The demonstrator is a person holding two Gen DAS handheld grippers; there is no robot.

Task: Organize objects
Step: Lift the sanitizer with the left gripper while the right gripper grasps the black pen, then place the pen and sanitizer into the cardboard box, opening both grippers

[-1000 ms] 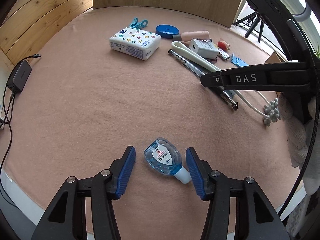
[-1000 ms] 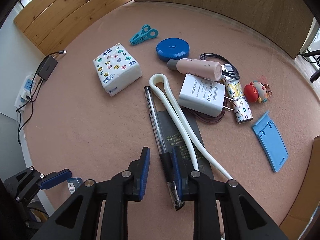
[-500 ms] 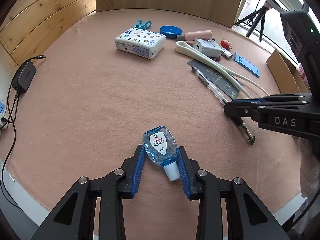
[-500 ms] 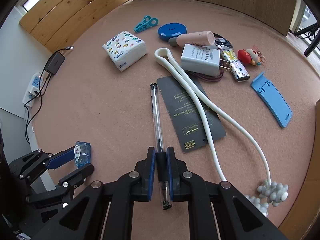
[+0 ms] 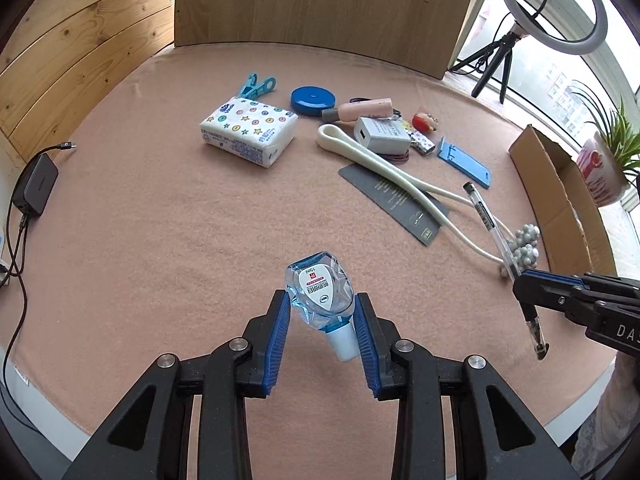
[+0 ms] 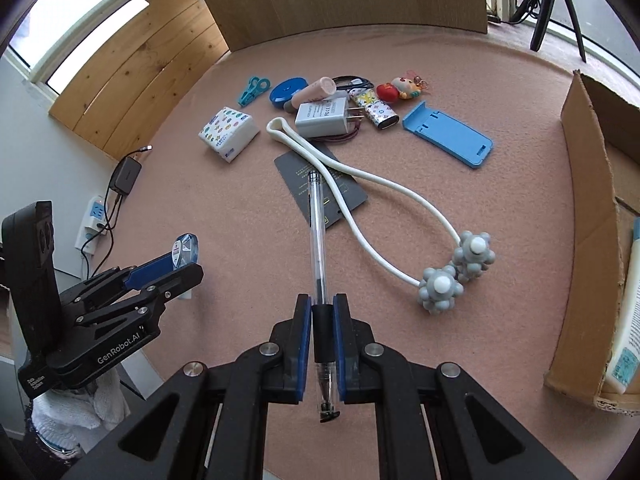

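Above the counter (image 5: 160, 208), your left tongs (image 5: 322, 322) clamp the slippery dropper bottle (image 5: 320, 292) — right tongs (image 6: 322, 330) pinch the light, rigid pen (image 6: 318, 240) at its grip.

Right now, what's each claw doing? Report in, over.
Left gripper shut on small blue bottle. Right gripper shut on clear pen. Cardboard box open at right, path looks clear.

We see soft, even daylight from the windows (image 5: 560, 80) at right, blown out to white. Shadows on the pink bench (image 5: 160, 240) are faint. Both views are sharp, but fisheye bending curves the edges, and the corners go black.
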